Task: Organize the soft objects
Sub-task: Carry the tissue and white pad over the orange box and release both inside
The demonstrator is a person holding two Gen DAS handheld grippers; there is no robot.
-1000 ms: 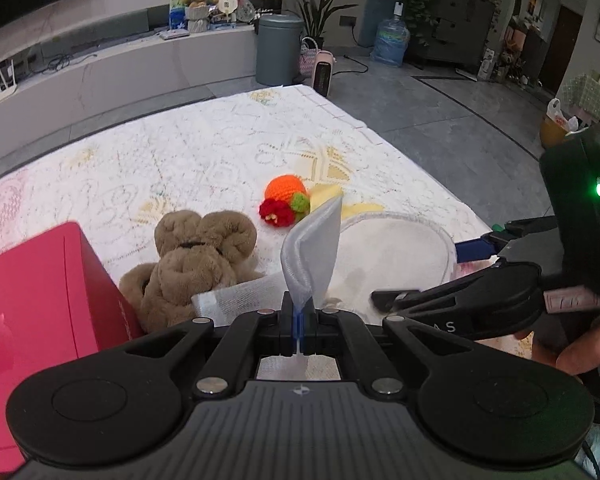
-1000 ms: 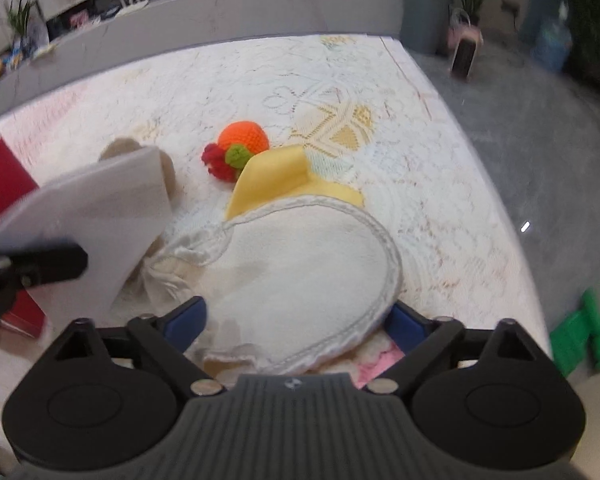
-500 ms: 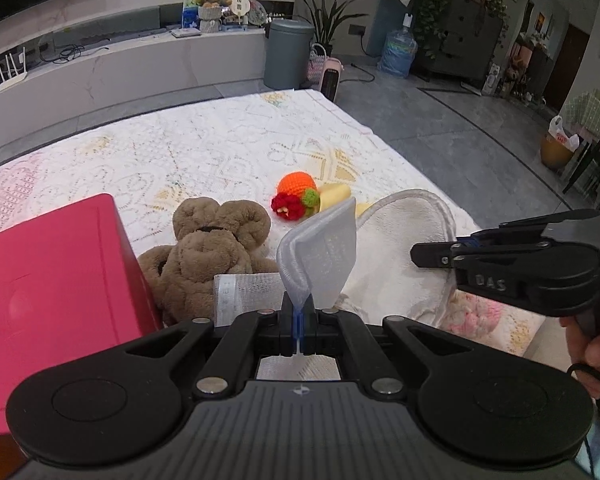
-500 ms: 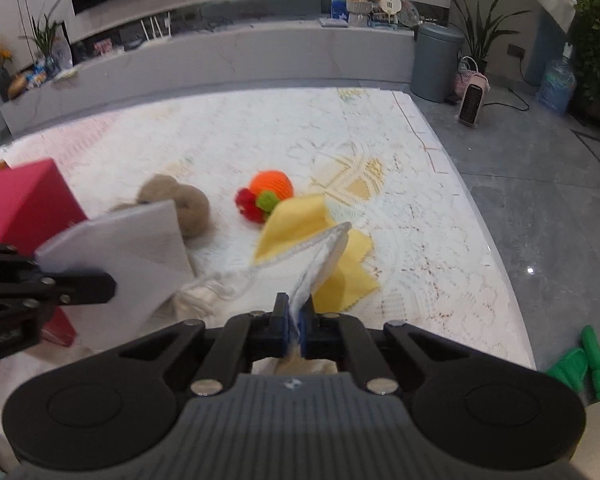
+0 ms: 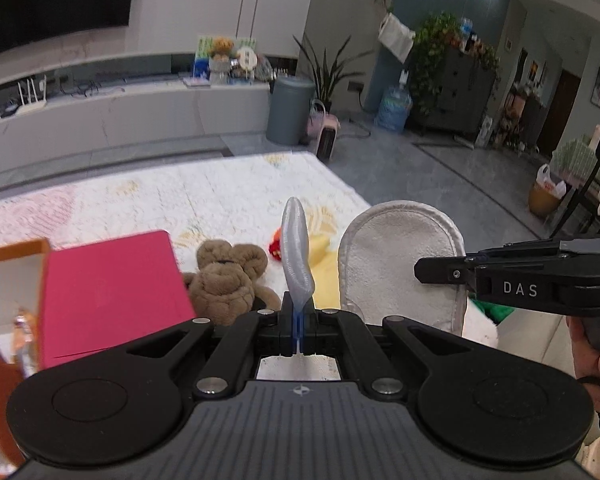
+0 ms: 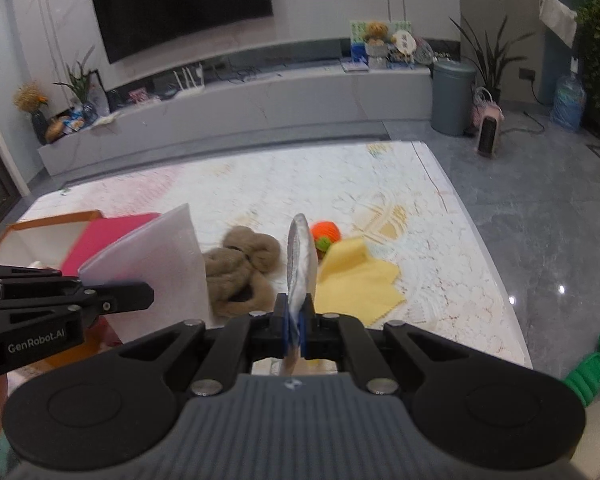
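Your left gripper [image 5: 299,330] has its jaws pressed together on the edge of a pale grey-white cloth [image 5: 296,256], which stands up edge-on from the fingers in the left wrist view. In the right wrist view the same cloth [image 6: 156,256] shows broadside, a flat pale sheet lifted above the table, with the left gripper [image 6: 140,294] reaching in from the left.

Your right gripper [image 6: 296,330] is also pinched shut, on the rim of a round cream terry pad [image 6: 299,264], seen edge-on there. From the left wrist view the terry pad [image 5: 396,256] faces you — a rounded, fluffy shape with a stitched border, held upright by the right gripper [image 5: 440,272] coming in from the right. Your right hand [image 5: 596,356] shows at the frame edge.

Both pieces are held up off the table [image 6: 260,184], which wears a white lace cover. Lying on it beyond the grippers are a brown plush bear [image 6: 242,272], a yellow cloth [image 6: 356,280] and an orange-and-red knitted toy [image 6: 326,234] — the toy touches the yellow cloth's far edge. To the left sits a pink box [image 5: 108,292], beside an orange-rimmed open box [image 6: 48,236].
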